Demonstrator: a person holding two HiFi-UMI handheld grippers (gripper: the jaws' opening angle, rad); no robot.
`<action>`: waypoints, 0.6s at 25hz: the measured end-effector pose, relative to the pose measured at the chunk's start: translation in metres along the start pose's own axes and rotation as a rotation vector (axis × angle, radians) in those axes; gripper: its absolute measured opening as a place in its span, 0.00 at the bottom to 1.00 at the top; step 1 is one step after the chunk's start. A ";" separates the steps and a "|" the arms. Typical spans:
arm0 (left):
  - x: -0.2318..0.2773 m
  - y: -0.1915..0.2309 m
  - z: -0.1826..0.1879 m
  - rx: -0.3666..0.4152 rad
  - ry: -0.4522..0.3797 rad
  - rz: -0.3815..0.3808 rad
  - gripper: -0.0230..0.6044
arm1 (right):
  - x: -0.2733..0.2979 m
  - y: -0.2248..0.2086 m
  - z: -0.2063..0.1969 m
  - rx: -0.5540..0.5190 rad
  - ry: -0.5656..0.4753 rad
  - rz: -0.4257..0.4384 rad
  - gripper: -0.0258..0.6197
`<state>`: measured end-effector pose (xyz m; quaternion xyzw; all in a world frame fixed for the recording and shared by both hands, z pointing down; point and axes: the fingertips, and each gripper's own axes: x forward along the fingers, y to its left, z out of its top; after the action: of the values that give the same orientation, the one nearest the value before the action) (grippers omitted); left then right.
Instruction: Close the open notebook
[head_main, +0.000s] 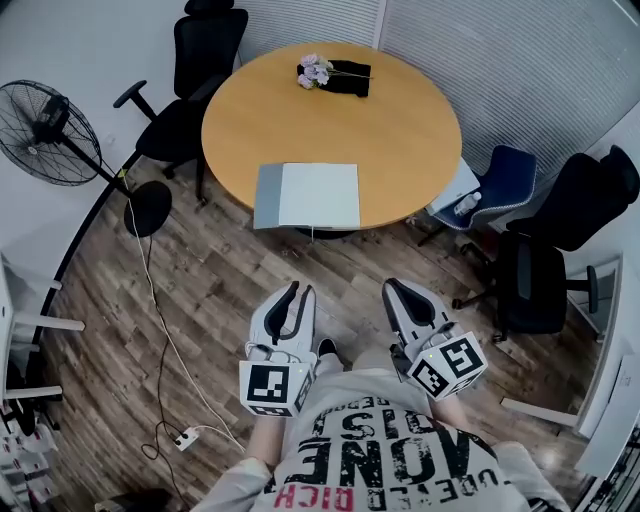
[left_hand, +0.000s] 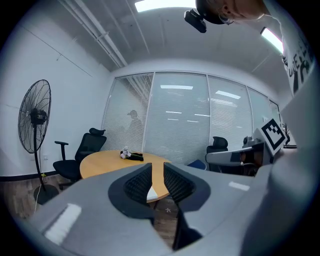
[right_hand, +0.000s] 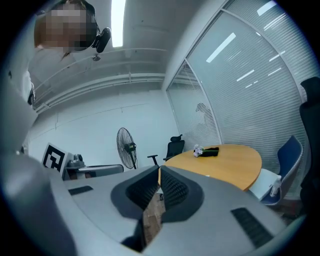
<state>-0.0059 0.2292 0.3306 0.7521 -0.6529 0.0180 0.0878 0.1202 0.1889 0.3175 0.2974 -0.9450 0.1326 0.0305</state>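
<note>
Locate the notebook (head_main: 308, 195) lying flat and open on the round table (head_main: 410, 140), at the edge nearest the person, white page uppermost with a grey strip along its left side. Note both tools well short of it, over the wood floor (head_main: 220, 290), pointing toward the table. Read the left gripper (head_main: 297, 290) as partly open, with a clear gap between the pads and nothing in it. Read the right gripper (head_main: 397, 288) as closed tip to tip, holding nothing.

Expect trouble at three points. Avoid shoving the notebook from the near side: likely to slide it across the smooth top instead of lifting a leaf. Set a jaw edge under one leaf only; otherwise likely to skate over the page, or to pinch several sheets and crease them. Steady the opposite half while folding, or risk dragging the whole book over the near edge and onto the floor. Keep clear of the flowers (head_main: 315, 70) at the far side, well apart from the notebook.
</note>
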 end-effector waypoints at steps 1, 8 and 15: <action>0.001 0.004 0.000 -0.002 -0.001 0.000 0.17 | 0.004 0.001 0.000 0.001 -0.002 -0.002 0.07; 0.008 0.020 -0.005 -0.025 0.007 -0.002 0.16 | 0.024 0.003 -0.003 0.018 0.005 -0.006 0.07; 0.025 0.039 -0.004 -0.037 0.015 0.013 0.16 | 0.053 -0.001 -0.002 0.035 0.017 0.019 0.07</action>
<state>-0.0400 0.2006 0.3424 0.7459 -0.6574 0.0122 0.1066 0.0774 0.1597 0.3266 0.2879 -0.9450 0.1519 0.0321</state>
